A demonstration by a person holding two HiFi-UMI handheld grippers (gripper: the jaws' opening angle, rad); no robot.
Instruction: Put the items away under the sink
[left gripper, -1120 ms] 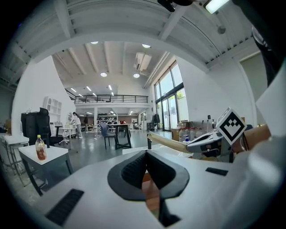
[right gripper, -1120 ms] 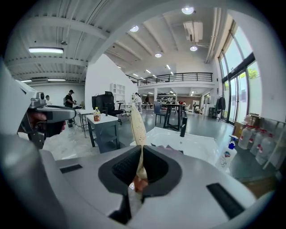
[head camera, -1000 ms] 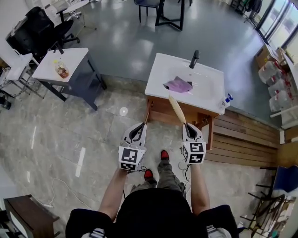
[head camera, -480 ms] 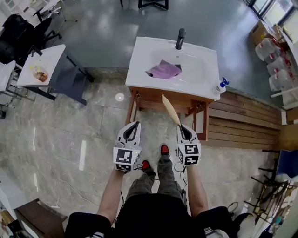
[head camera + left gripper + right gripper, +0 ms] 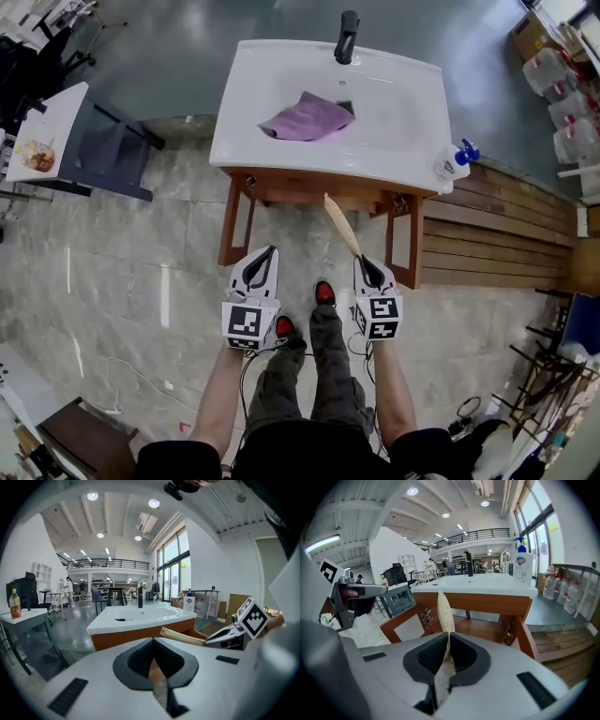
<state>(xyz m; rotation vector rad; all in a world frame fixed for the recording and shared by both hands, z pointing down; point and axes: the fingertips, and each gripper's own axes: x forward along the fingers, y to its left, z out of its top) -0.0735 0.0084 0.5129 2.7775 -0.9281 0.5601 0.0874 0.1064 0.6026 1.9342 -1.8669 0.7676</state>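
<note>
The right gripper (image 5: 364, 261) is clamped on the lower end of a thin, pale blade, probably a wooden spatula (image 5: 342, 225). The spatula slants up and forward from the jaws, its tip near the front rail of the wooden vanity (image 5: 239, 220) under the white sink (image 5: 281, 161). The left gripper (image 5: 267, 253) is level beside the right one, jaws together on nothing. Both forearms reach forward over the person's shoes. Compared with a second ago, the vanity is nearer and the grippers are lower.
</note>
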